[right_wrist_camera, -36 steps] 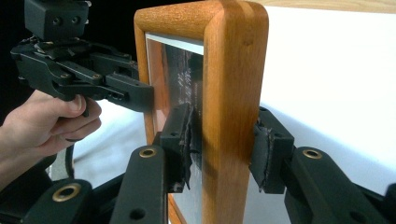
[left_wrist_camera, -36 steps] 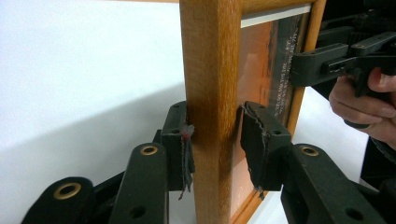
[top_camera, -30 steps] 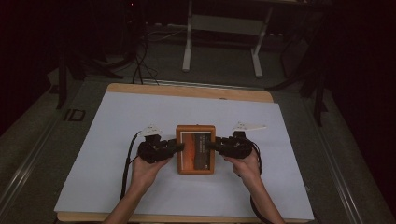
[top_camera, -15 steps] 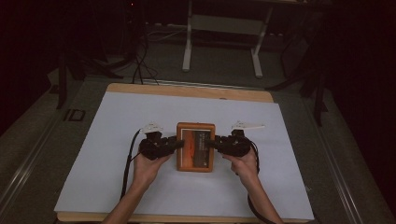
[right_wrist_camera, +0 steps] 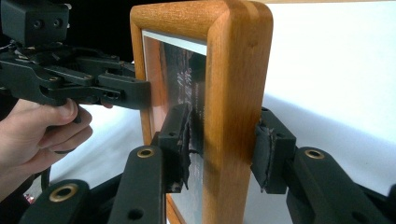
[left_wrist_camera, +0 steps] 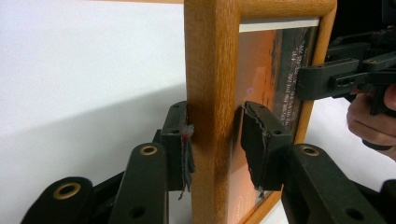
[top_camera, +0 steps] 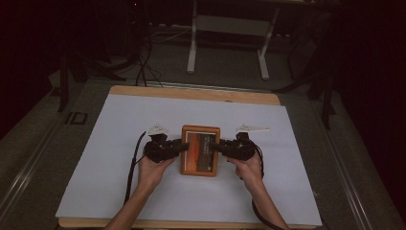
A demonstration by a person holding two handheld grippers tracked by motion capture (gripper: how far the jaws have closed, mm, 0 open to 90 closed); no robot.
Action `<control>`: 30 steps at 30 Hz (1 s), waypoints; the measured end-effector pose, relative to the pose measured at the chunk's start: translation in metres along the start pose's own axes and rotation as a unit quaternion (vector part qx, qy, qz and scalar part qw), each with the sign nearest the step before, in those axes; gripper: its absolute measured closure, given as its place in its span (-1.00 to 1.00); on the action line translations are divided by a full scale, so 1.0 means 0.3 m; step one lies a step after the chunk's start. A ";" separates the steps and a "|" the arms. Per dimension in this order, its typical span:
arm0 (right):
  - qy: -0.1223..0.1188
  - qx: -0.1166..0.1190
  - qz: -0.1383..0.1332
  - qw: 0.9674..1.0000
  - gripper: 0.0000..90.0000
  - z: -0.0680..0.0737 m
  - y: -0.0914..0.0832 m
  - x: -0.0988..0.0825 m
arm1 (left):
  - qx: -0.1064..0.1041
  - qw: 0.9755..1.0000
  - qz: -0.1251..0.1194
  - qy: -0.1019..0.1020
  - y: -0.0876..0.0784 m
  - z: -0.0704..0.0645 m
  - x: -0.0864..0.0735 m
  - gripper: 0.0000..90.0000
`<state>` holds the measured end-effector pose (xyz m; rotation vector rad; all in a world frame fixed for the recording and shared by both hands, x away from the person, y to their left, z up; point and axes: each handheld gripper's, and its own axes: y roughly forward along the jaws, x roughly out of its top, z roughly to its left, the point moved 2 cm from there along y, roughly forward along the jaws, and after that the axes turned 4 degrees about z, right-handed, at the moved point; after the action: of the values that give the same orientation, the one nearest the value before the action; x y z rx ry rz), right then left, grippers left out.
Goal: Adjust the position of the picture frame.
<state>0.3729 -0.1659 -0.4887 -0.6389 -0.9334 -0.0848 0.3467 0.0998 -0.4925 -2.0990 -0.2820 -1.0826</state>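
Note:
A wooden picture frame [top_camera: 200, 151] with an orange-toned print under glass is held level over the middle of the white sheet, one gripper on each side. My left gripper [top_camera: 184, 145] clamps its left rail, and in the left gripper view the pads [left_wrist_camera: 180, 149] press the wood [left_wrist_camera: 210, 93] front and back. My right gripper [top_camera: 214, 146] grips the right rail, its pads [right_wrist_camera: 268, 154] squeezing the wood [right_wrist_camera: 236, 93] and glass. Each gripper view shows the other gripper across the frame: the right gripper [left_wrist_camera: 327, 79] and the left gripper [right_wrist_camera: 116, 93].
A white sheet [top_camera: 134, 120] covers a wooden table whose bare edge [top_camera: 191, 93] shows at the back. Beyond it stand a metal stand's legs [top_camera: 193, 48] and floor cables [top_camera: 143, 67]. Dark surroundings lie to both sides.

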 end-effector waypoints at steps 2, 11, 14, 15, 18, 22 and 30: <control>0.001 0.000 0.000 1.000 0.34 -0.004 0.004 0.000 | 0.001 1.000 0.000 -0.002 0.003 0.003 0.001 0.42; 0.014 0.003 0.000 1.000 0.33 -0.029 0.021 0.005 | 0.004 1.000 0.003 -0.018 0.019 0.018 0.008 0.42; 0.020 0.001 0.000 1.000 0.31 -0.041 0.030 0.005 | 0.003 1.000 0.006 -0.024 0.030 0.025 0.011 0.42; 0.025 0.000 0.001 1.000 0.30 -0.047 0.033 0.004 | 0.004 1.000 0.005 -0.024 0.034 0.026 0.012 0.41; 0.033 -0.006 0.002 0.999 0.28 -0.057 0.041 0.001 | 0.006 1.000 0.005 -0.027 0.051 0.031 0.013 0.38; 0.044 -0.017 0.011 0.999 0.22 -0.070 0.056 0.006 | 0.007 0.999 0.007 -0.040 0.072 0.047 0.014 0.34; 0.068 -0.041 0.042 0.996 0.10 -0.099 0.102 0.021 | 0.012 0.998 0.023 -0.057 0.117 0.082 0.015 0.24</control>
<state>0.4084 -0.1560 -0.5112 -0.7386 -0.7744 -0.0896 0.3819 0.0919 -0.5162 -2.1401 -0.2989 -0.9299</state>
